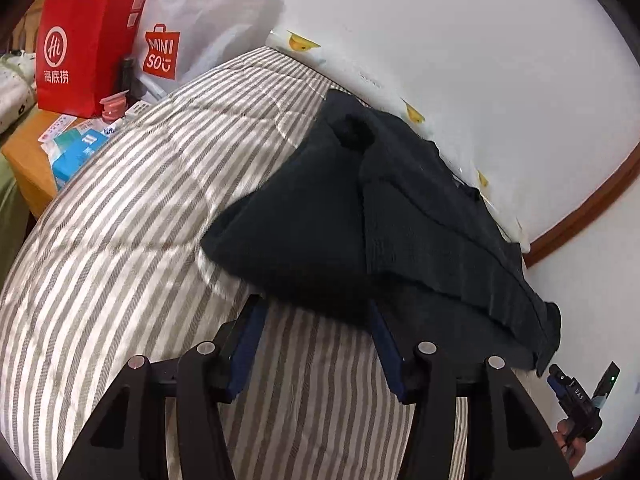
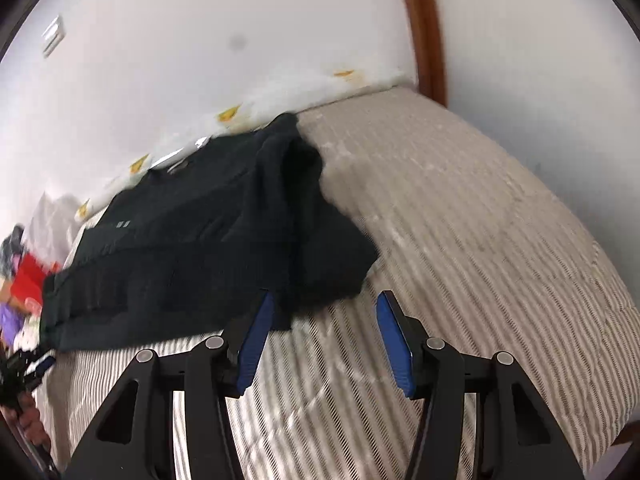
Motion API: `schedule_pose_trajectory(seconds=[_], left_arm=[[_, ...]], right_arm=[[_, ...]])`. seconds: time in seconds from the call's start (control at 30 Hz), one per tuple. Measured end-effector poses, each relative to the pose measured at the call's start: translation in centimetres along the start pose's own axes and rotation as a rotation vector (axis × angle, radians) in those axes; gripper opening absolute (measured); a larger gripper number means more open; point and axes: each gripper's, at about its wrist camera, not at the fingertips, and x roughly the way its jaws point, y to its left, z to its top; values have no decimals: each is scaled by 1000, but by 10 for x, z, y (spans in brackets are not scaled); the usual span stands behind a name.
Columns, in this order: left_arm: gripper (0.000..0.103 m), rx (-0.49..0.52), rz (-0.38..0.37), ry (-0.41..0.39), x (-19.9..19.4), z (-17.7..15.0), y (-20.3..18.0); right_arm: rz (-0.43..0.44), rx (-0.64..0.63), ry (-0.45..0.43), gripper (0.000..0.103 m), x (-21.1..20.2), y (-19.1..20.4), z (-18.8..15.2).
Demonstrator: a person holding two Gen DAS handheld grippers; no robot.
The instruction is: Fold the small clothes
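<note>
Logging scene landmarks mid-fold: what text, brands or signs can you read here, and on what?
"Hi" and "海底捞": red paper bag.
"MINISO": white plastic bag.
"DAS": right tool.
Print on the blue box and leaflets: too small.
Right wrist view: nothing legible.

Dark garment on striped bedcover

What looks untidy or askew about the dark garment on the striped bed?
The garment lies crooked across the bed, its far edge pushed against the wall's white sheet. One folded flap sits rumpled and skewed on top, so its edges do not line up.
</note>
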Motion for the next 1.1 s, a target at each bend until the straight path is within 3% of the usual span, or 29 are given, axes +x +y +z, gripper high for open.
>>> schedule_pose_trajectory(seconds=[0.17,0.33,0.5,0.6,0.7,0.73,1.1], left_arm=[[49,6,31,-8,10,11,-4],[36,32,51,-9,16,12,-8],[26,21,47,1,19,13,-10],[20,65,91,-5,20,10,-19],[13,78,115,-7,17,10,-21],[12,70,108,-7,15,10,-20],[10,96,78,-7,-18,-14,-21]], right_arm=[[-26,50,20,42,16,-10,11],[43,67,65,42,35,-4,14],[61,132,86,42,53,-4,17],[81,153,91,38,57,-5,18],[83,106,50,16,48,-2,20],[87,92,49,14,46,-2,20],[72,67,26,11,4,-7,9]])
